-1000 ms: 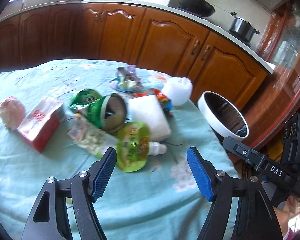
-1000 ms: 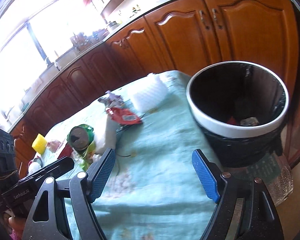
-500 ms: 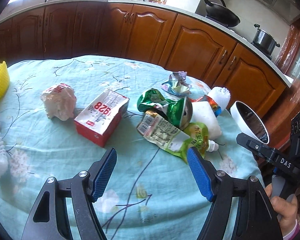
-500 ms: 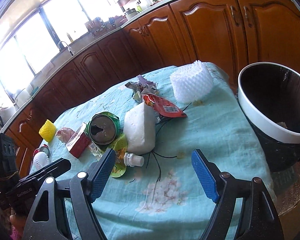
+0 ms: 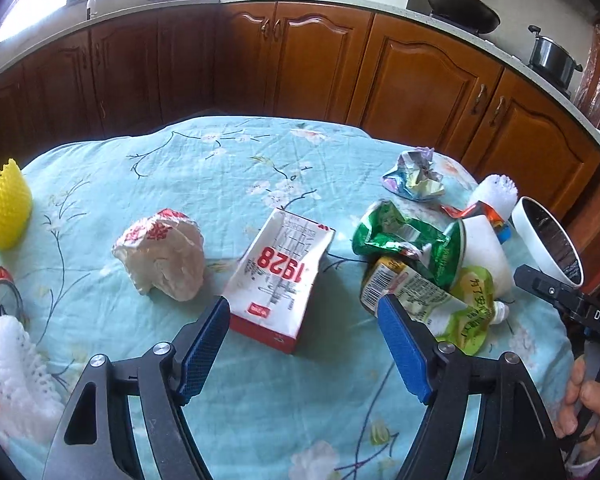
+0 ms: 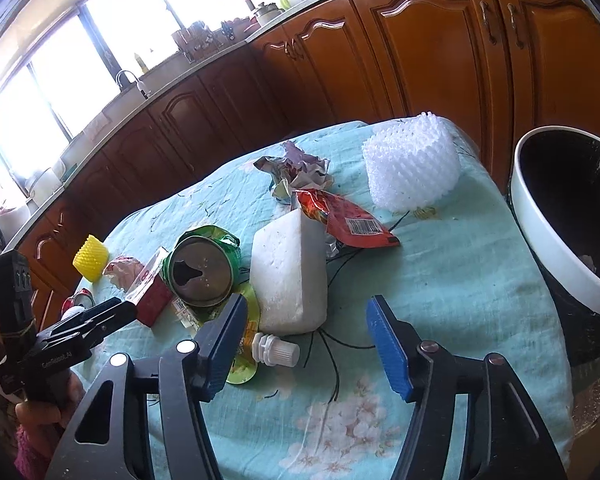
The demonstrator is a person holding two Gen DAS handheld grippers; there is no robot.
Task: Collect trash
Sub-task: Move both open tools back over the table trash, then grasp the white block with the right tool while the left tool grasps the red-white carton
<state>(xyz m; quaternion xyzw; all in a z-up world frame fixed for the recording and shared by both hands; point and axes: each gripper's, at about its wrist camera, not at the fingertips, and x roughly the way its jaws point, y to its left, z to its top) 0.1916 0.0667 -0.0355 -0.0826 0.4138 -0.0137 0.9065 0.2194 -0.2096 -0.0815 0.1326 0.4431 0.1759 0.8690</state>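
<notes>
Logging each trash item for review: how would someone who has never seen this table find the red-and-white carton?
Start at the round table under the pale blue floral cloth. Near its middle, between the crumpled white bag and the heap of green wrappers, lies the flattened carton. It alone is boxy, white-topped and red-sided, with 1928 printed large in red.

You get strong daylight from the kitchen windows point(image 6: 52, 96), which blow out to pure white in the right wrist view and wash the counter point(image 6: 148, 96) beneath them in glare, while the wooden cabinets point(image 5: 148, 76) in the left wrist view sit dim and brownish. On the tablecloth point(image 5: 236, 184) the light is soft and even, with short, faint shadows beside the red-and-white carton point(image 5: 280, 276), and the printing on it reads sharply with no motion blur. Both fisheye views bend the counter line into a curve and darken to black vignetting in the corners.
</notes>
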